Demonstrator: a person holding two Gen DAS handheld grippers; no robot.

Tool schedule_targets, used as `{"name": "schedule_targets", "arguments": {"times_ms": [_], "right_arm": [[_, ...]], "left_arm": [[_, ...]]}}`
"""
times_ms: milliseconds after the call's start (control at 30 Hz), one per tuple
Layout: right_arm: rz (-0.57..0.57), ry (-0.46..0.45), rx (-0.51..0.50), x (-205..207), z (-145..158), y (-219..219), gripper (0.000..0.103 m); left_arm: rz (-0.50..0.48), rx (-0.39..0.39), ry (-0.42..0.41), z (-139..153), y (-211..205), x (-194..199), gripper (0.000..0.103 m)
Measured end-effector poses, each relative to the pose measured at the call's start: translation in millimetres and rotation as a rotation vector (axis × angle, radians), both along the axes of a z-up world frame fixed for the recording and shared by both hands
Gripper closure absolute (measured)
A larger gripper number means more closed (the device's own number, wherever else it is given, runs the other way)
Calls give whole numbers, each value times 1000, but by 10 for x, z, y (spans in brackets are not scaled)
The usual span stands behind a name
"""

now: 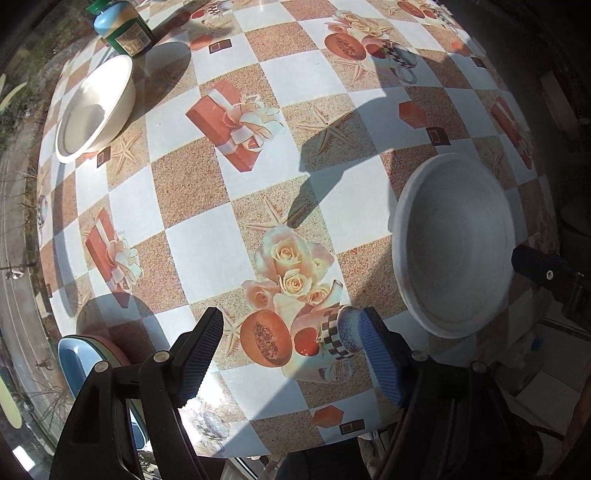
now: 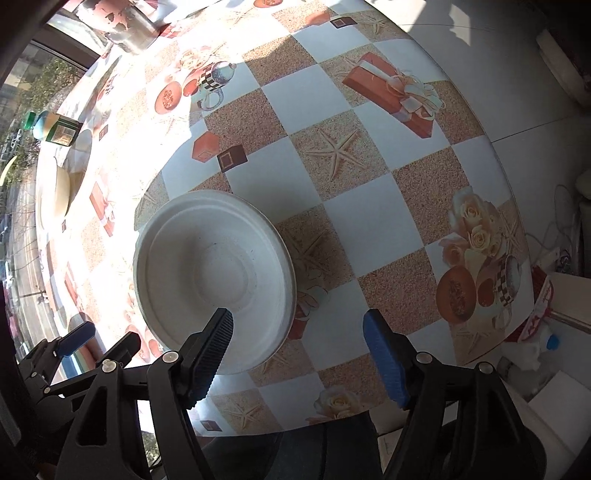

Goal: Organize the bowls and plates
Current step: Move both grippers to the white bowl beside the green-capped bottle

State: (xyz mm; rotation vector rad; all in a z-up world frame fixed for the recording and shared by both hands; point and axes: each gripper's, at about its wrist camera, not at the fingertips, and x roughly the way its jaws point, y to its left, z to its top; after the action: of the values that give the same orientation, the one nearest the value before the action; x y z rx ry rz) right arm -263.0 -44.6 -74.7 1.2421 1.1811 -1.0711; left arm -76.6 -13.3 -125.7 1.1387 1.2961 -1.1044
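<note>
My left tongs (image 1: 291, 354) hang wide and empty over the checked bench (image 1: 207, 236), with a stack of coloured plates (image 1: 79, 354) just beside them at the near left edge and a cream bowl (image 1: 96, 110) far off by a green-capped jar (image 1: 123, 26). My right tongs (image 2: 299, 354) also stand wide with nothing gripped. Their black finger (image 2: 210, 358) overlaps the near rim of the white plate (image 2: 214, 273), which lies flat on the bench near its front edge.
</note>
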Motion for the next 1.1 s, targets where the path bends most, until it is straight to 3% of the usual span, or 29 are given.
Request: {"name": "schedule_targets", "arguments": {"times_ms": [333, 833, 1100], "right_arm": [[130, 38, -36, 495, 148, -109, 29], [261, 36, -35, 1016, 129, -160, 29], [367, 6, -8, 1555, 146, -348, 29]], "left_arm": [[80, -23, 13, 49, -3, 310, 24], [220, -50, -14, 129, -197, 918, 24], [360, -101, -93, 251, -487, 1642, 24]]}}
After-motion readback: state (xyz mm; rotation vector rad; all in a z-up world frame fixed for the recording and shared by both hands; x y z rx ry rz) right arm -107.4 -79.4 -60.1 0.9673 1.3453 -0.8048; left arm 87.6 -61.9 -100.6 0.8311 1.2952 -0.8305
